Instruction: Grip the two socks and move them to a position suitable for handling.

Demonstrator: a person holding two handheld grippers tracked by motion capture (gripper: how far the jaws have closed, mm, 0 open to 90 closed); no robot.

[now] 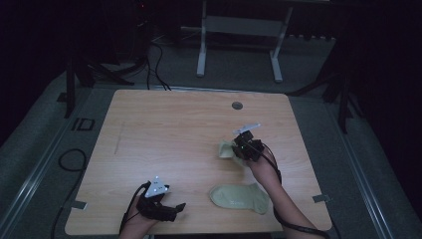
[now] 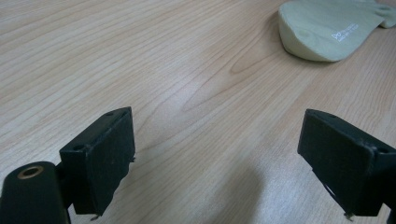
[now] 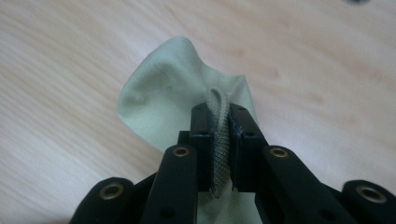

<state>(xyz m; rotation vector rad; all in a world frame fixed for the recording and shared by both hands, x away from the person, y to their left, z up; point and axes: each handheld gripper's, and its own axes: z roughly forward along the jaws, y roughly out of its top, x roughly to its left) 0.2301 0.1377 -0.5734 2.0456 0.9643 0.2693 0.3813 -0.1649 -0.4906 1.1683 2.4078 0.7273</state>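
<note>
Two pale green socks are on the wooden table (image 1: 164, 129). One sock (image 1: 240, 197) lies flat near the front edge; its heel end (image 2: 327, 30) appears at the top right of the left gripper view. The other sock (image 1: 227, 150) (image 3: 173, 98) hangs bunched from my right gripper (image 1: 242, 147) (image 3: 219, 149), whose jaws are shut on its ribbed cuff edge, over the right middle of the table. My left gripper (image 1: 175, 208) (image 2: 217, 161) rests low at the front left, jaws wide open, nothing between them.
A round grey cable port (image 1: 237, 105) sits in the table's far edge. A white table frame (image 1: 239, 30) stands on the floor beyond. Cables (image 1: 69, 159) lie on the grey floor to the left.
</note>
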